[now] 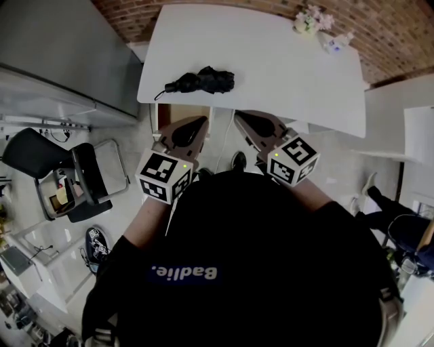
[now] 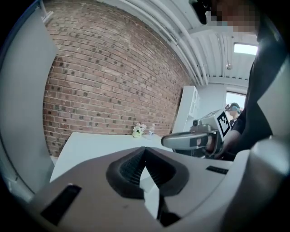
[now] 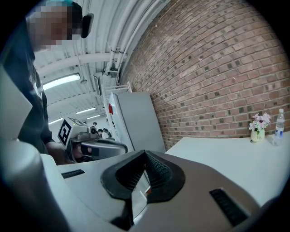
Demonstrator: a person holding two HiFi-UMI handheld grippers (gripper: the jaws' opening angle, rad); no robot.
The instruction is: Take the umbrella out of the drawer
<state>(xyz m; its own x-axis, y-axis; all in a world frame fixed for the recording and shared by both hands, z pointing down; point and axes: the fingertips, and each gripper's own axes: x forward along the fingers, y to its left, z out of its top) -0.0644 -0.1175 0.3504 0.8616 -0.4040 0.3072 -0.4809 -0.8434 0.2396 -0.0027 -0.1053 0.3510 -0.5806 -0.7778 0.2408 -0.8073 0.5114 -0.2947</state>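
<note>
A folded black umbrella point(image 1: 203, 81) lies on the white table point(image 1: 271, 68) near its front left edge. My left gripper point(image 1: 196, 123) hangs just in front of that edge, below the umbrella and apart from it. Its jaws are shut with nothing between them point(image 2: 145, 148). My right gripper point(image 1: 241, 118) is beside it, also shut and empty point(image 3: 145, 152). Each gripper view shows the other gripper next to it and the bare tabletop beyond. A brown wooden opening point(image 1: 178, 112) shows under the table edge behind the left gripper; I cannot tell its contents.
A small vase of flowers point(image 1: 308, 20) and a water bottle point(image 1: 332, 42) stand at the table's far right. A brick wall point(image 1: 393, 27) runs behind it. A grey cabinet point(image 1: 68, 47) and a black chair point(image 1: 47, 159) stand to the left.
</note>
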